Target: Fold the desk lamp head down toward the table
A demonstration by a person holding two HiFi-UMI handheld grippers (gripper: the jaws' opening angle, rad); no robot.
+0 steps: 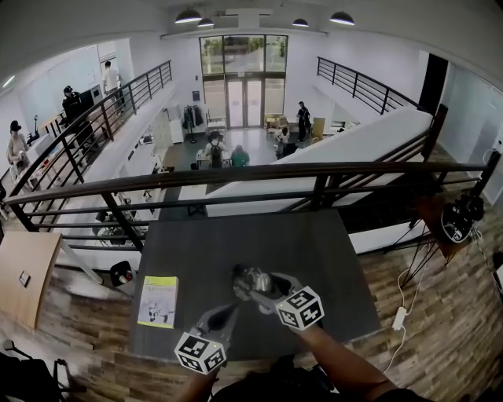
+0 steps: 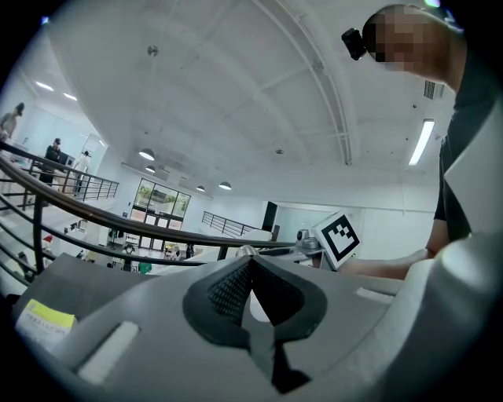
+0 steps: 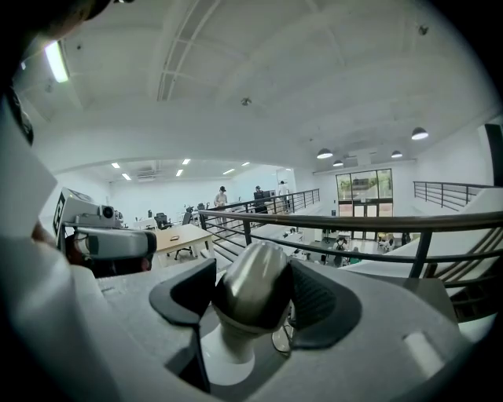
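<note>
right gripper (image 3: 250,292) pinching desk lamp head (image 3: 253,271), centre frame | left gripper (image 2: 248,265) pressed together, empty | risk: rounded metal slipping from pads (image 3: 326,302), unbraced white base (image 3: 224,357) tipping

We're up on a mezzanine: dark grey rectangular tabletop (image 1: 236,251) beside a black metal railing (image 1: 236,174), brown wood-plank floor (image 1: 428,294) round it. Below us, open office hall w/ tall glass entrance doors (image 1: 244,98), white walls (image 1: 314,71), round black ceiling lamps (image 1: 189,16) lit. Pale wooden desktop (image 1: 27,275) far left.
</note>
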